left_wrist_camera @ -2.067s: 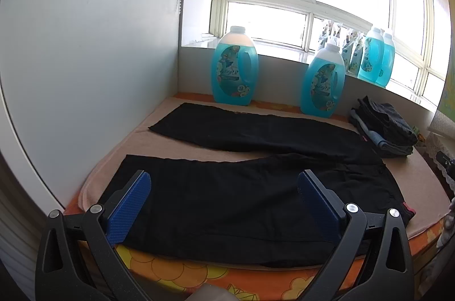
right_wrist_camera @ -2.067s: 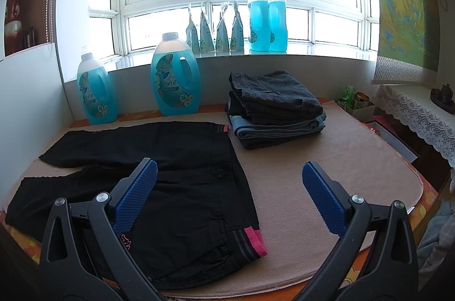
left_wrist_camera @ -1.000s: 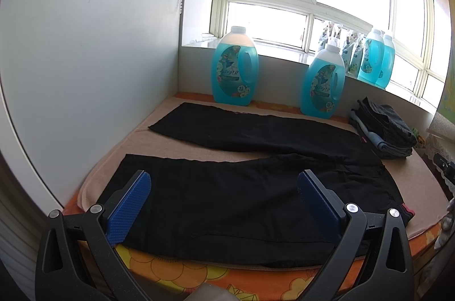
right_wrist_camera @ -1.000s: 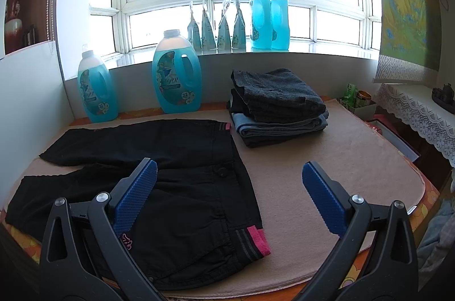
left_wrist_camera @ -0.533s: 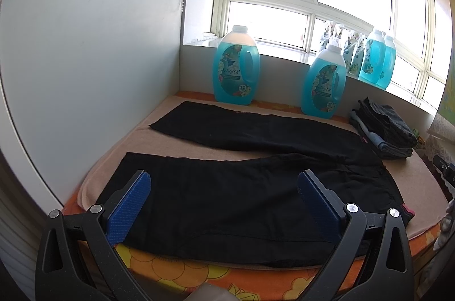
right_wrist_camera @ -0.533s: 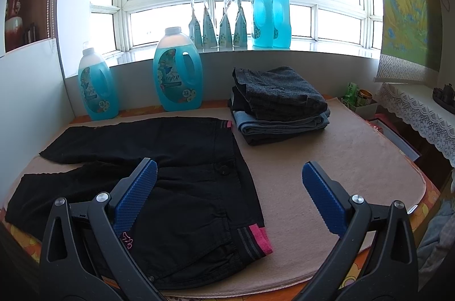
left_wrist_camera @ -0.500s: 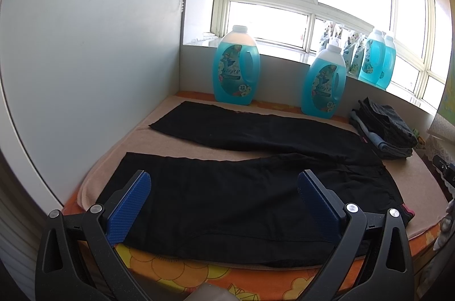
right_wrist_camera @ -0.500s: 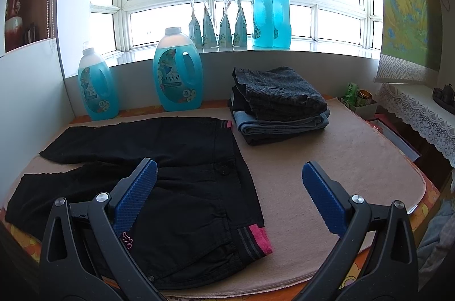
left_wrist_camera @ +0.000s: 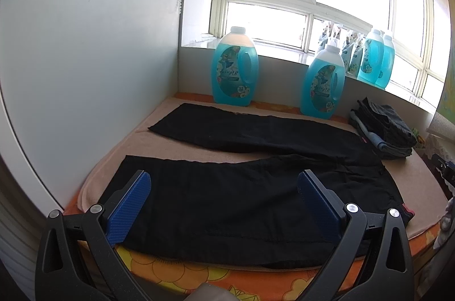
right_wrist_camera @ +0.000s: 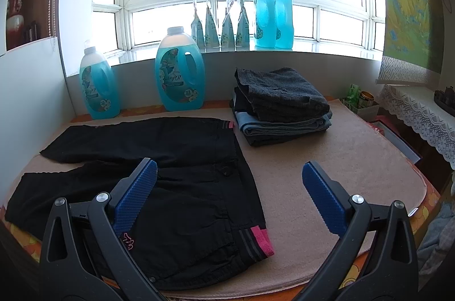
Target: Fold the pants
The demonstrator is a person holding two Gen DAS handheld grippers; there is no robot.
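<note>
Beige mat [right_wrist_camera: 355, 167] by the window holds black pants [left_wrist_camera: 227, 195] spread flat, 2 legs apart, waistband [right_wrist_camera: 256, 241] at right. Left gripper [left_wrist_camera: 224, 201] & right gripper [right_wrist_camera: 229, 193] hover w/ jaws wide apart, barely shifted over 2 s; folding not begun.

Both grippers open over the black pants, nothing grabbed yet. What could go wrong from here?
1. The near leg of the black pants overhangs the mat's front edge; a pull could drag it off.
2. The folded clothes stack sits just beside the waistband; a wide swing of the right gripper could topple it.
3. The left gripper, open, might pinch only one fabric layer.
</note>
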